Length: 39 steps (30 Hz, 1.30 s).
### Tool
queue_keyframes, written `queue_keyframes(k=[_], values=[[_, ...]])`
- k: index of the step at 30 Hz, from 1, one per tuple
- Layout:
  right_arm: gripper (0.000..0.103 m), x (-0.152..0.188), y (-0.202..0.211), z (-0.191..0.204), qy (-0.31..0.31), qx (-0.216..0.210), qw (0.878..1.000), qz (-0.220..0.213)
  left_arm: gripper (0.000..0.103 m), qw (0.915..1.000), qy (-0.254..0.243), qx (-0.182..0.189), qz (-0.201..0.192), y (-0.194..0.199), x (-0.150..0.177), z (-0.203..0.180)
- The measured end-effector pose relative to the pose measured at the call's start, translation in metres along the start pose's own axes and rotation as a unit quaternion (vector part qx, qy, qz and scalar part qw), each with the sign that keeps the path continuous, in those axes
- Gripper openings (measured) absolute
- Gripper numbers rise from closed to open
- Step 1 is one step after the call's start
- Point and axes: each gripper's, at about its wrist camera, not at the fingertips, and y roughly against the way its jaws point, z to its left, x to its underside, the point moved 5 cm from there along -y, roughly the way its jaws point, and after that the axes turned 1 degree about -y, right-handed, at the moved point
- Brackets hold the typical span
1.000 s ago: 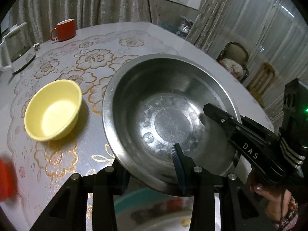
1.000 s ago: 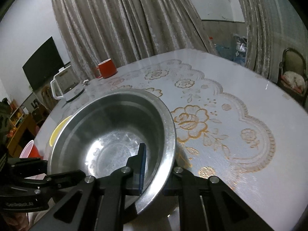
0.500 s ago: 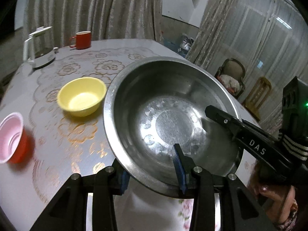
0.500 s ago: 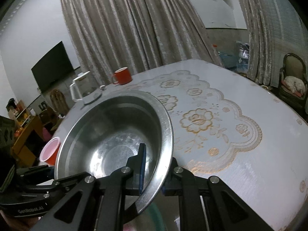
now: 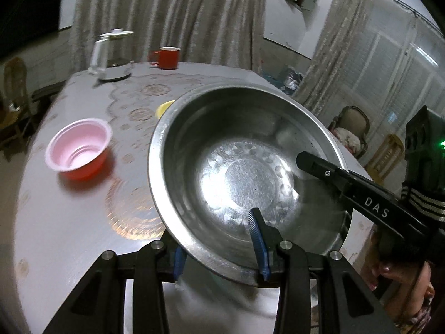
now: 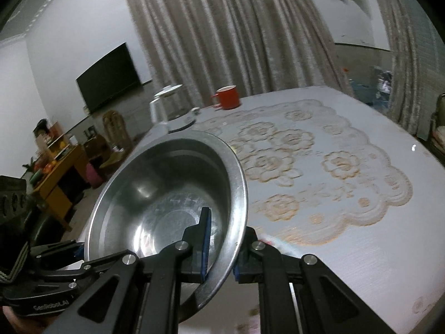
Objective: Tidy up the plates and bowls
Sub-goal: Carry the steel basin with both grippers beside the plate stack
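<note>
A large steel basin (image 5: 244,167) is held up above the table by both grippers. My left gripper (image 5: 222,253) is shut on its near rim, one blue pad inside and one outside. My right gripper (image 6: 219,247) is shut on the rim of the basin (image 6: 167,194) at its right side; it also shows in the left wrist view (image 5: 347,183). A pink-and-red bowl (image 5: 79,149) stands on the table to the left. A yellow bowl (image 5: 164,108) is mostly hidden behind the basin.
A red mug (image 5: 167,57) (image 6: 228,97) and a white kettle (image 5: 111,55) (image 6: 169,111) stand at the table's far edge. The table (image 6: 347,194) has a gold flower pattern. Chairs stand off to the right (image 5: 350,122).
Both grippers have lifted the basin higher and drawn it back; the table sits lower and farther in view. The pink bowl has come fully into view and the yellow bowl has slid behind the basin.
</note>
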Motion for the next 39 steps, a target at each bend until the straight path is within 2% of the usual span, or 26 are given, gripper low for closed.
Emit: queue_keyframes(k=[8, 20, 29, 39], values=[[0.014, 0.025, -0.011, 0.049, 0.025, -0.037, 0.998, 0.036, 0.040, 0.9991, 0.028, -0.032, 0.001, 0.034, 0.036, 0.037], [0.017, 0.062, -0.029, 0.106, 0.056, -0.083, 0.990, 0.098, 0.040, 0.9943, 0.079, -0.071, 0.006, 0.062, 0.079, 0.085], [0.021, 0.088, -0.041, 0.124, 0.083, -0.088, 0.982, 0.148, 0.040, 0.9911, 0.096, -0.087, 0.029, 0.061, 0.099, 0.102], [0.022, 0.104, -0.055, 0.123, 0.075, -0.088, 0.976, 0.184, 0.040, 0.9897, 0.099, -0.092, 0.047, 0.050, 0.110, 0.111]])
